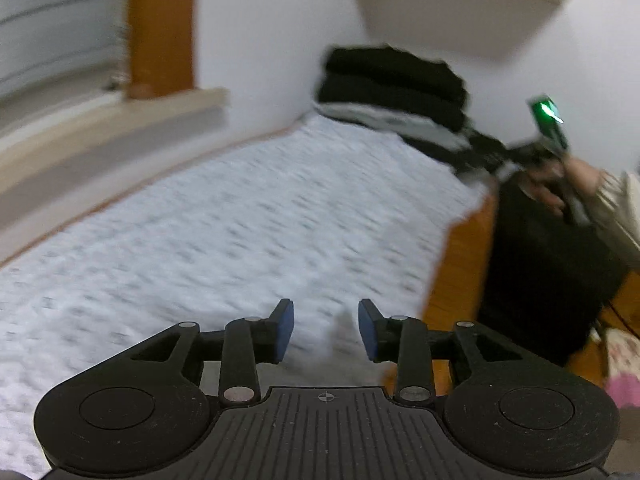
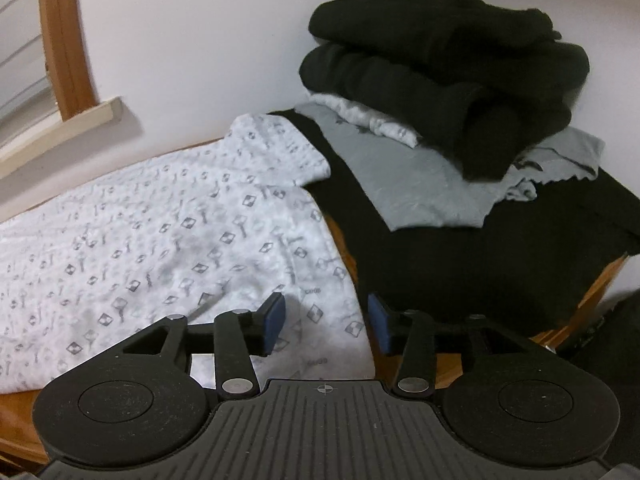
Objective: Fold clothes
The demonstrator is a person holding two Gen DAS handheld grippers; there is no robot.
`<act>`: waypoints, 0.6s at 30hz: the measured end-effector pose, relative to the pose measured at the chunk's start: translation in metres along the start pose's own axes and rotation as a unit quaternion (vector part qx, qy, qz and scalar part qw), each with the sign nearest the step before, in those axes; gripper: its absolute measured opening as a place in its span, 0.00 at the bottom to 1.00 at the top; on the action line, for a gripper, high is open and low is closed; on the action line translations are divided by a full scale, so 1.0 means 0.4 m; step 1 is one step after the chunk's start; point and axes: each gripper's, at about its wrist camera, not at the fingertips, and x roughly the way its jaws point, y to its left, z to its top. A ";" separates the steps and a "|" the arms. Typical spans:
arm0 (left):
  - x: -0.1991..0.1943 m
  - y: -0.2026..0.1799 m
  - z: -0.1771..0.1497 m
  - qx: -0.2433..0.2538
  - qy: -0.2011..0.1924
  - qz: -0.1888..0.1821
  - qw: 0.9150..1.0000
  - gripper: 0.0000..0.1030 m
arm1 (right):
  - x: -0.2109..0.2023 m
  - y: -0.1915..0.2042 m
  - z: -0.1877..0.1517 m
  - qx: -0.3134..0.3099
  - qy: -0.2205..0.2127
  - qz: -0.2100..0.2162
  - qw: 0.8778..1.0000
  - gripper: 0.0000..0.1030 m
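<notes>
A white garment with a small grey diamond print (image 2: 160, 248) lies spread flat on a wooden surface (image 2: 16, 404); the left wrist view shows it blurred (image 1: 200, 232). My left gripper (image 1: 326, 330) hangs open just above the garment, with nothing between its blue pads (image 1: 285, 330). My right gripper (image 2: 326, 324) is open over the garment's right edge, its left pad (image 2: 274, 324) above the cloth and its right pad (image 2: 378, 326) past the hem. In the left wrist view a person's hand (image 1: 576, 178) holds the other tool at the right.
A pile of folded clothes stands at the back right: black knits (image 2: 440, 60) on a grey shirt (image 2: 420, 184) on a black cloth (image 2: 480, 260). A window sill (image 2: 60, 132) and a white wall run behind. A dark bulky object (image 1: 540, 280) stands beside the table's right edge.
</notes>
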 end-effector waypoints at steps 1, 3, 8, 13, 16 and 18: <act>0.009 -0.014 -0.005 0.006 0.007 -0.008 1.000 0.41 | 0.000 0.004 0.001 -0.004 0.000 0.000 1.000 0.47; 0.019 -0.033 -0.012 0.013 0.017 -0.018 1.000 0.44 | 0.000 0.008 -0.001 -0.010 -0.001 0.000 1.000 0.46; 0.031 -0.046 -0.024 0.024 0.024 -0.020 0.999 0.45 | 0.000 -0.001 -0.005 -0.008 -0.009 0.011 1.000 0.08; 0.048 -0.036 -0.011 0.029 0.020 -0.003 0.999 0.01 | -0.074 -0.012 0.017 0.010 -0.111 -0.018 0.994 0.06; -0.002 -0.001 0.017 -0.006 -0.025 -0.004 1.000 0.01 | -0.111 -0.022 0.041 0.022 -0.138 -0.024 0.990 0.06; -0.043 0.032 0.035 -0.035 -0.050 -0.011 0.998 0.01 | -0.117 -0.024 0.051 0.022 -0.133 -0.026 0.991 0.06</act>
